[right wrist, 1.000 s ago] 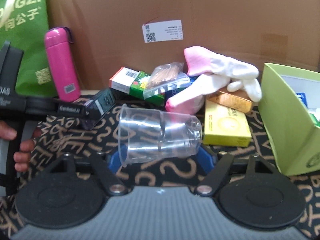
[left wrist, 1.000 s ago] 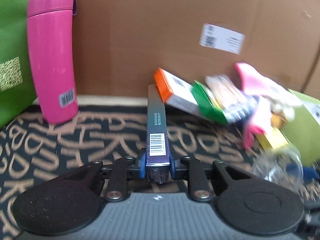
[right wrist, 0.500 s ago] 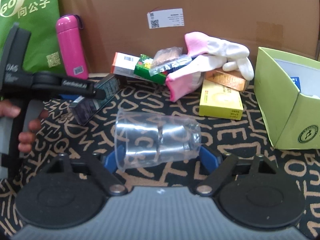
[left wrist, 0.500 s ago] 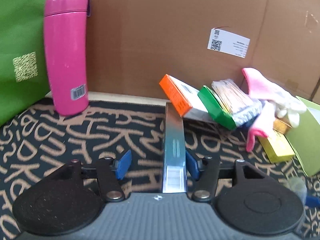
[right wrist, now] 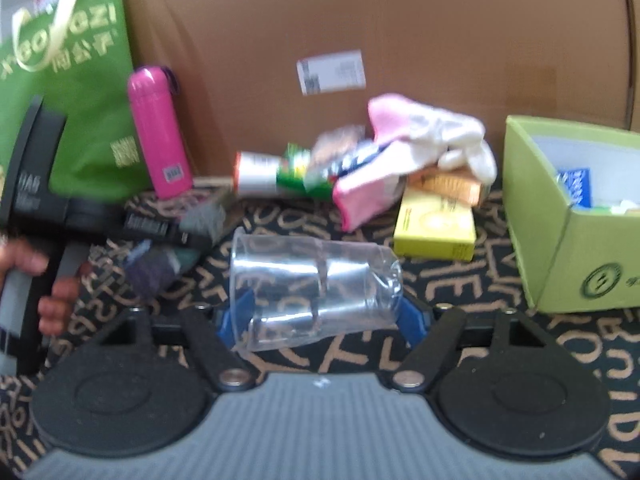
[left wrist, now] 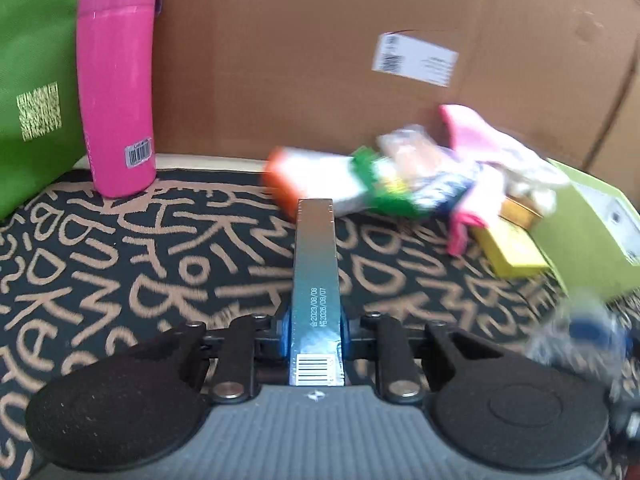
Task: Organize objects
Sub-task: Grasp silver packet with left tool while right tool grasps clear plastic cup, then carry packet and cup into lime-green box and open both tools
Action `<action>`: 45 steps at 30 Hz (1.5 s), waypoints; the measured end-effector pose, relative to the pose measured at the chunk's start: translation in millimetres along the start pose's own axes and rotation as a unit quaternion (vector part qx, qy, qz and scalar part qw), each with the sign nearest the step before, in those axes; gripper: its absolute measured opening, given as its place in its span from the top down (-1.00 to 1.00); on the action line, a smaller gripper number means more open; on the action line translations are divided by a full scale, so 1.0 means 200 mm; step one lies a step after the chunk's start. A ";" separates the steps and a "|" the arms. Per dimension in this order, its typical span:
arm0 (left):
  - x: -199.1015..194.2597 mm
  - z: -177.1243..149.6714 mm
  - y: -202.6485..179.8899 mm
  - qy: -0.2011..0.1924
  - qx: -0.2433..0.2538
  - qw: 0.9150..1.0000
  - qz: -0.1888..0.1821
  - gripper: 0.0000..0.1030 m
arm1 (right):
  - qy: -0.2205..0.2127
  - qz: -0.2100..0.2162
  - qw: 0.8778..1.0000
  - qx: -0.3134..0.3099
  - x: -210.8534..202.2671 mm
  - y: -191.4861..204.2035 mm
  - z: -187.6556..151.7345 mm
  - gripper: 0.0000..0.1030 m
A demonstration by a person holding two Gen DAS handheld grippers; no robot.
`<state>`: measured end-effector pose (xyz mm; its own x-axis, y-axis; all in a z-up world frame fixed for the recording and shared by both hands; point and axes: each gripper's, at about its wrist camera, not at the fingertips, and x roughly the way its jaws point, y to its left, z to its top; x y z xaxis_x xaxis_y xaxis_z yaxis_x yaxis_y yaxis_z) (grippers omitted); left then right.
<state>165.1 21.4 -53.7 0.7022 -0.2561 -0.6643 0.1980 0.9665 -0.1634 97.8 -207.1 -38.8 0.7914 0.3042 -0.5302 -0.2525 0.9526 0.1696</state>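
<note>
My left gripper (left wrist: 315, 330) is shut on a long, narrow silver-blue box (left wrist: 315, 280) that points forward over the patterned mat. The same box shows blurred in the right wrist view (right wrist: 176, 240), held by the left gripper (right wrist: 160, 236). My right gripper (right wrist: 320, 314) is shut on a clear plastic cup (right wrist: 316, 284) lying sideways between its blue fingers. A blurred glimpse of that cup is at the right edge of the left wrist view (left wrist: 576, 332). A pile of small boxes, a snack bag and pink-white gloves (right wrist: 360, 168) lies against the cardboard wall.
A pink bottle (left wrist: 116, 80) stands at the back left beside a green bag (left wrist: 32, 80). A light green open box (right wrist: 576, 216) with items inside stands at the right. A yellow box (right wrist: 436, 224) lies near the pile. A cardboard wall (right wrist: 400, 20) closes the back.
The left gripper opened half a second ago and has shut again on the box, turned to its silver side. The right gripper has pulled back slightly with the cup.
</note>
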 end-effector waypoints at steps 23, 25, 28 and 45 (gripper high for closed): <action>0.05 0.41 -1.34 -0.047 0.122 0.961 -0.245 0.56 | -0.085 -0.270 0.959 -0.031 -0.40 -1.00 0.28 -0.45; 0.17 0.42 -1.45 -0.027 0.125 0.962 -0.243 0.56 | -0.075 -0.277 0.957 -0.028 -0.37 -1.09 0.29 -0.45; 0.33 0.41 -1.56 -0.010 0.132 0.965 -0.226 0.56 | -0.069 -0.279 0.957 -0.033 -0.32 -1.19 0.29 -0.45; 0.24 0.35 -1.48 -0.105 0.148 0.973 -0.142 -0.79 | -0.080 -0.245 0.966 0.002 -0.37 -1.16 0.28 -1.00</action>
<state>187.9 -277.5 13.5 0.7087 -0.5397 -0.4544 0.5705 0.8173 -0.0811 129.4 -450.8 6.9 0.8912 -0.1879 -0.4128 0.1762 0.9821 -0.0667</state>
